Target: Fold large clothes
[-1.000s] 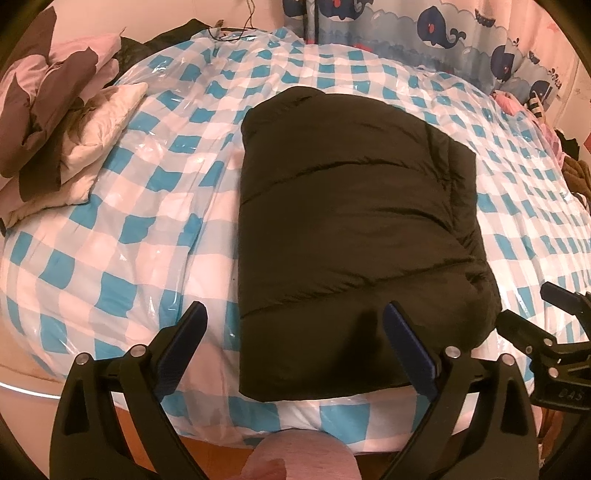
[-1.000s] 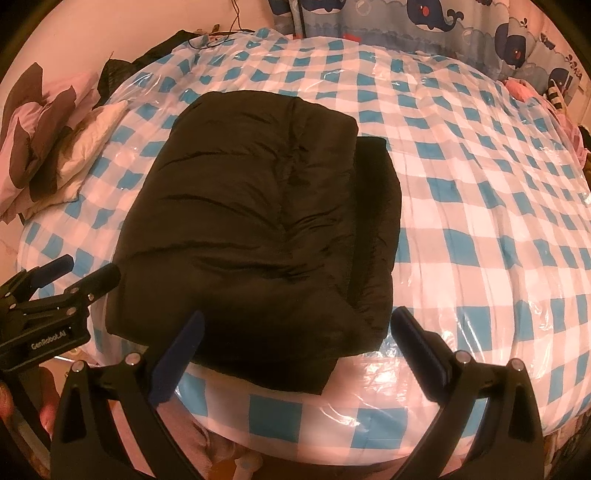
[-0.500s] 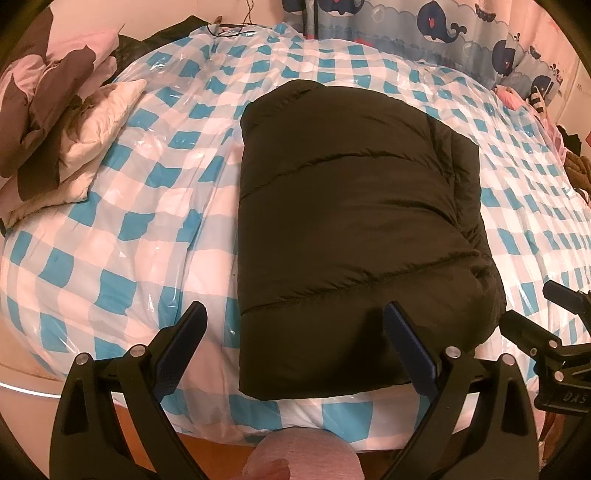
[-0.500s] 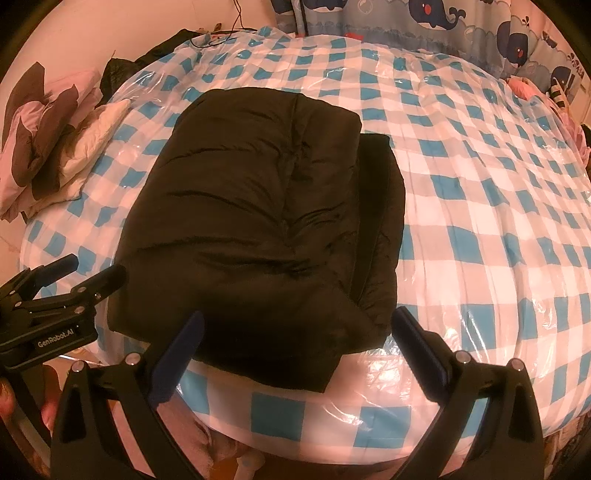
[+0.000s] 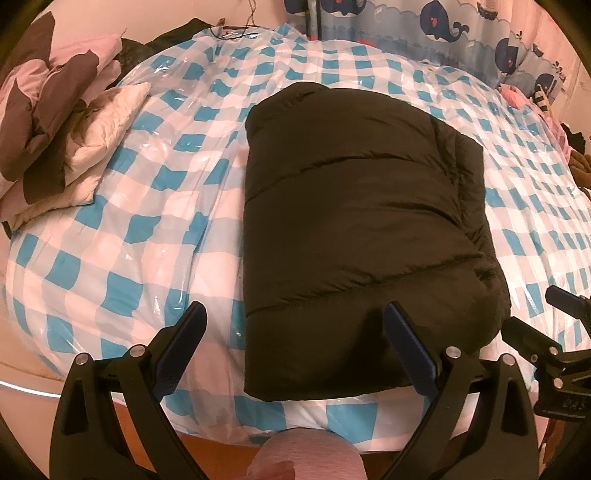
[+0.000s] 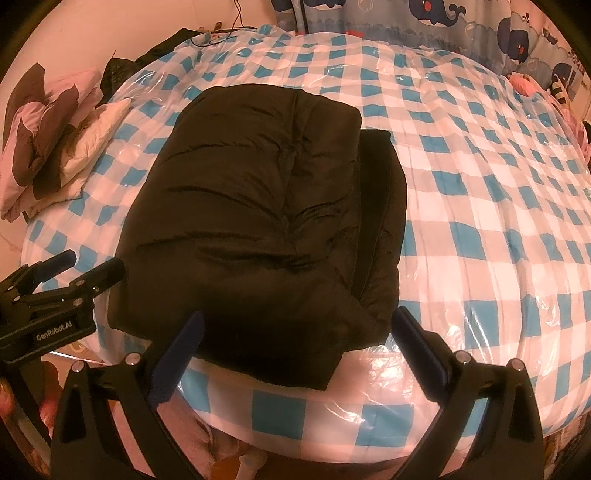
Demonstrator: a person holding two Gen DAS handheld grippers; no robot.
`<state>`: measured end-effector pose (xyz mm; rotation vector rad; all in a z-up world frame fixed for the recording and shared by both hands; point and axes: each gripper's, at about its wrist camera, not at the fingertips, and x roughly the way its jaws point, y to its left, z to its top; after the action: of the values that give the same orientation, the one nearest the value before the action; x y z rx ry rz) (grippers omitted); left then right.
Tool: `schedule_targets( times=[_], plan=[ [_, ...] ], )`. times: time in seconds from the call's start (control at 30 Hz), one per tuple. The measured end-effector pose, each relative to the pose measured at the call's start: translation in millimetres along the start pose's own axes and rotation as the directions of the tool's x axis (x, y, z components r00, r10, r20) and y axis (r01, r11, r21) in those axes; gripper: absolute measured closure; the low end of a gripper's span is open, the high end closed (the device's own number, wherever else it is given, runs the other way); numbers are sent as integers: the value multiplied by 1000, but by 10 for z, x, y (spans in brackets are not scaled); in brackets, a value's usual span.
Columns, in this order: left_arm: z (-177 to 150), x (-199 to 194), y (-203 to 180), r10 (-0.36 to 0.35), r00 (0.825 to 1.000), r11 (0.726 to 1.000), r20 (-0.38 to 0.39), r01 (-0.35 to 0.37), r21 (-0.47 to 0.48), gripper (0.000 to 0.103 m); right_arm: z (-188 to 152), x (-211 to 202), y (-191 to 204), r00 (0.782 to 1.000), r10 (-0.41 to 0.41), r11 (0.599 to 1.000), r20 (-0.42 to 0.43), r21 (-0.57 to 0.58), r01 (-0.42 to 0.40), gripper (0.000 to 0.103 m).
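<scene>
A black puffer jacket (image 5: 354, 229) lies folded into a thick rectangle on the blue-and-white checked bed (image 5: 147, 236), near its front edge; it also shows in the right wrist view (image 6: 258, 229). My left gripper (image 5: 295, 325) is open and empty, just above the jacket's near left corner. My right gripper (image 6: 299, 332) is open and empty above the jacket's near right corner. Each gripper shows at the edge of the other view: the right one (image 5: 543, 321), the left one (image 6: 70, 266).
A clear plastic sheet covers the bed. Pink-and-brown folded bedding and a cream pillow (image 5: 74, 129) lie at the left. A whale-print curtain (image 5: 461, 26) hangs behind. More clothes (image 5: 580, 158) sit at the far right.
Both grippers have drawn slightly back and shifted; the jacket appears a little lower and nearer in both views. The jacket itself has not moved on the bed.
</scene>
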<state>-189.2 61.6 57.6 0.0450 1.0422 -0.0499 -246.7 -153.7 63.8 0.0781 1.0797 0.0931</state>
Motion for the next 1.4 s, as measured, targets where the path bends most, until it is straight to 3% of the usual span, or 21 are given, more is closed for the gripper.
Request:
schedule_targets(
  times=[0.13, 0.27, 0.3, 0.7, 1.4],
  plan=[
    [11, 12, 31, 14, 1000, 1000, -1, -14, -13, 8, -33, 14, 12, 1000, 4, 1000, -3, 5, -4, 5],
    [28, 72, 13, 141, 990, 990, -30, -141, 16, 8, -27, 13, -4, 1000, 5, 1000, -3, 3, -5, 5],
    [24, 80, 8, 142, 989, 990, -33, -141, 26, 8, -45, 12, 22, 1000, 6, 1000, -2, 3, -6, 5],
    [-7, 62, -72, 66, 997, 998, -46, -65, 21, 8, -39, 14, -10, 1000, 8, 1000, -3, 1, -8, 5],
    [-22, 91, -111, 18, 998, 1000, -59, -17, 7, 8, -38, 24, -43, 1000, 12, 1000, -7, -1, -12, 5]
  ],
)
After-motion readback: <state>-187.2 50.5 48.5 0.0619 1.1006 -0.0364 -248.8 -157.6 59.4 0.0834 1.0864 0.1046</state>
